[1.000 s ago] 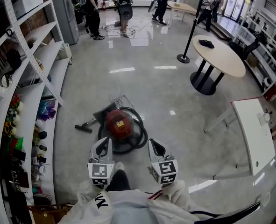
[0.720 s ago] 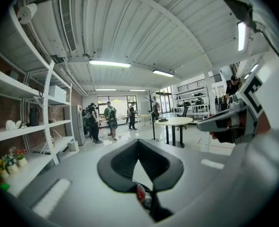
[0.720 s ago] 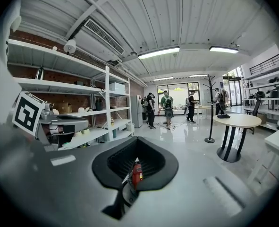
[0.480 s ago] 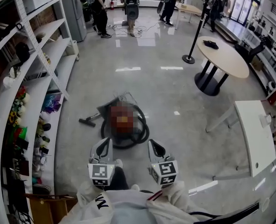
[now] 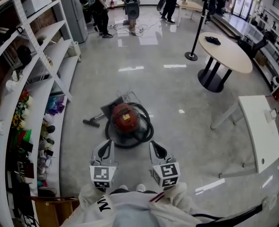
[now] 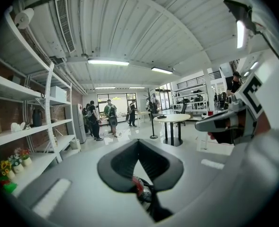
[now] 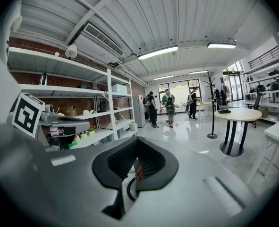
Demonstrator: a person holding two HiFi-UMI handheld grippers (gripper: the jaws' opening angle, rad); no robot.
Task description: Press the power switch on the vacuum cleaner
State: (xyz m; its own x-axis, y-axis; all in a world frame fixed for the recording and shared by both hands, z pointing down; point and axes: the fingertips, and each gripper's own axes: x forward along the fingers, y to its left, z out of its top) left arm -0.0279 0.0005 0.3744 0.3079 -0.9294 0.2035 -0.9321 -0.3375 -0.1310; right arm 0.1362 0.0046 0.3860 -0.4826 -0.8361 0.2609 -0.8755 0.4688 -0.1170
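Head view puts the vacuum (image 5: 125,117) on the floor (image 5: 186,145) straight ahead of us. It has a round red body, a black hose (image 5: 145,132) coiled around it, and the nozzle (image 5: 88,123) lying just to its left. We hold the left gripper (image 5: 106,148) and the right gripper (image 5: 156,149) side by side, low in the picture. Both point forward toward the vacuum and are apart from it, with a strip of bare floor between the fingertips and the hose. The vacuum sits ahead of the gap between the two grippers.

In the left gripper view we see the fingers (image 6: 115,167) closed, tips meeting, gripping nothing. A sliver of red body and dark hose shows beyond them through the slit. In the right gripper view the fingers (image 7: 113,167) are likewise closed and empty. There the vacuum shows as a thin red streak with a loop of hose beyond them. Shelves (image 5: 35,79) run along our left.
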